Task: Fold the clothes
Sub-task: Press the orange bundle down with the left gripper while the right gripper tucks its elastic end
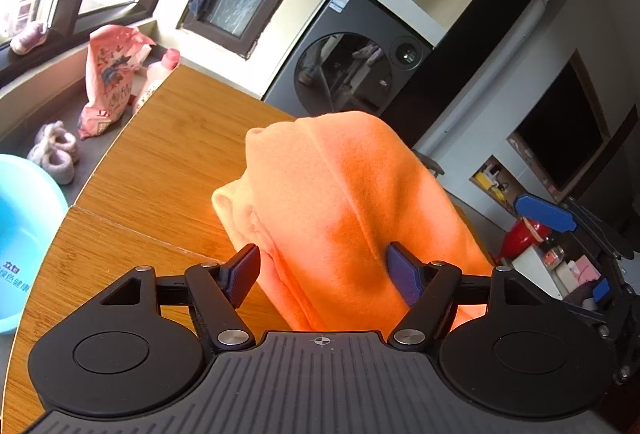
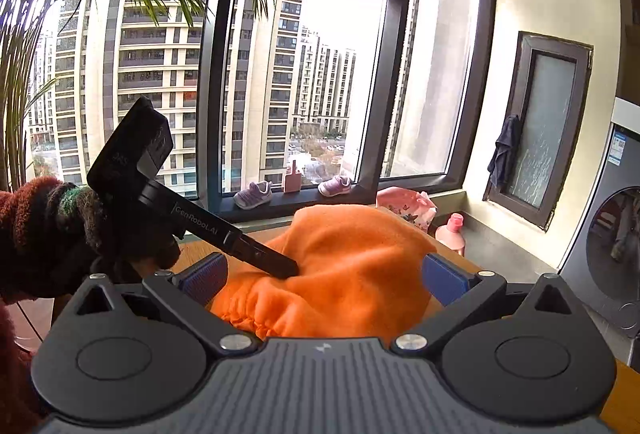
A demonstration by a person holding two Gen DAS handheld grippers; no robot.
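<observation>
An orange fleece garment lies bunched in a mound on the wooden table. My left gripper is open, its blue pads straddling the near end of the cloth. In the right wrist view the same garment fills the gap of my right gripper, which is open just above its gathered hem. The left gripper, held by a hand in a dark red knitted sleeve, pokes into the cloth from the left. One of the right gripper's fingers shows beyond the garment's right side.
A washing machine stands past the table's far edge. A pink bag, a pink bottle and fluffy slippers lie on the window ledge. A blue basin is at the left. Small shoes rest on the sill.
</observation>
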